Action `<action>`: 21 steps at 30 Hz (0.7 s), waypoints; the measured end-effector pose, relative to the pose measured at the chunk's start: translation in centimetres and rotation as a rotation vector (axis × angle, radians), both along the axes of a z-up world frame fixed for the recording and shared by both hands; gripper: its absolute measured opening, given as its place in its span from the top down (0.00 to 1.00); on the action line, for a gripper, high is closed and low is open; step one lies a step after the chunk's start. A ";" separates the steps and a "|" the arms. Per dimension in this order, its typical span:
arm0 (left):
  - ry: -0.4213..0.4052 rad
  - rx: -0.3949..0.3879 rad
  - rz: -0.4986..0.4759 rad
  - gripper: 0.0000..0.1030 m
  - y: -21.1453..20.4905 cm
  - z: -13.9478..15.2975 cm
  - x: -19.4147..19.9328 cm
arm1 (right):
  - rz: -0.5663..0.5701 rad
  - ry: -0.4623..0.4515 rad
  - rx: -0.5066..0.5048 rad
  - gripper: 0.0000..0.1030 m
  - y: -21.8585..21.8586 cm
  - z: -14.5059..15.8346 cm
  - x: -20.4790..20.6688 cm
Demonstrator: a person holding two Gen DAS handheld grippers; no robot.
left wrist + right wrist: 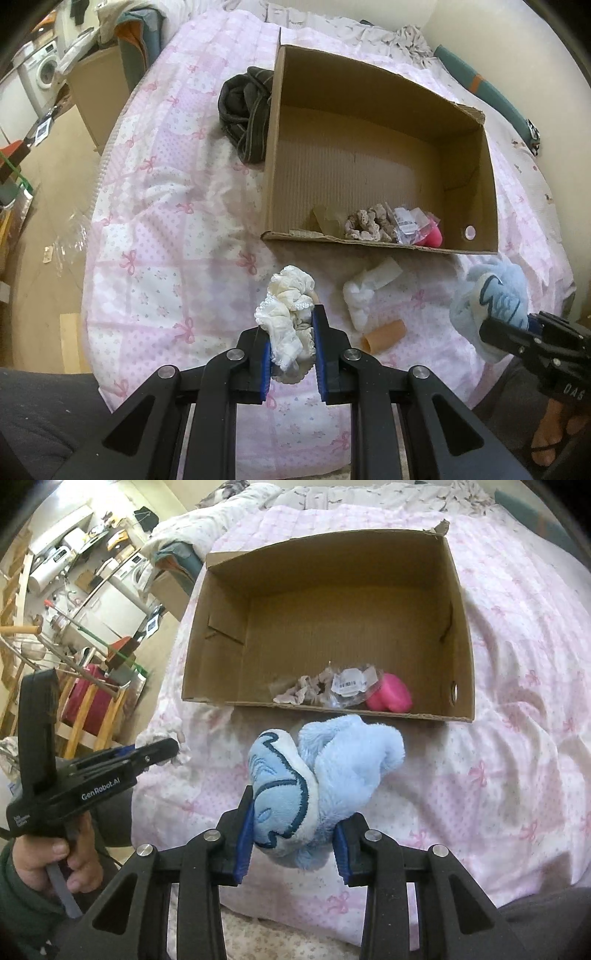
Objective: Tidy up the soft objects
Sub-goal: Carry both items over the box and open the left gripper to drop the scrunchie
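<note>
An open cardboard box lies on the pink bed cover. Inside, along its near wall, sit a beige scrunchie, a clear plastic packet and a pink soft item. My left gripper is shut on a white lace scrunchie, held just before the box. My right gripper is shut on a light blue plush toy, also in front of the box.
A dark rolled garment lies left of the box. A bag of white cotton and a small orange tube rest on the cover near the box front. The bed edge drops to the floor on the left, with furniture beyond.
</note>
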State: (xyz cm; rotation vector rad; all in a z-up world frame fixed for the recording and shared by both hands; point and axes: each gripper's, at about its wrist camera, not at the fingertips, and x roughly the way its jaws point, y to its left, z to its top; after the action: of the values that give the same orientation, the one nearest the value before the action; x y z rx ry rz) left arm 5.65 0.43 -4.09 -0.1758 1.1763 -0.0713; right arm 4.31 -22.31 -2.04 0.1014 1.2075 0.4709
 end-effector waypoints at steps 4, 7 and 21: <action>-0.002 0.022 0.010 0.84 0.3 -0.2 -0.1 | 0.002 -0.026 0.018 0.63 0.6 0.4 -0.1; 0.000 0.033 0.017 0.84 0.5 -0.2 -0.2 | -0.013 -0.034 0.050 0.63 0.4 0.4 0.1; -0.092 0.062 0.064 0.84 0.1 5.4 -0.3 | -0.105 -0.119 0.197 0.63 -2.6 3.3 0.7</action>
State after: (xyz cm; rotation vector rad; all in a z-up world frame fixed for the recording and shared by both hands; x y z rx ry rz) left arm 5.33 0.52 1.27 -0.1540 1.0792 0.0132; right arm 5.01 -24.93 1.31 0.3004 1.0321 0.4959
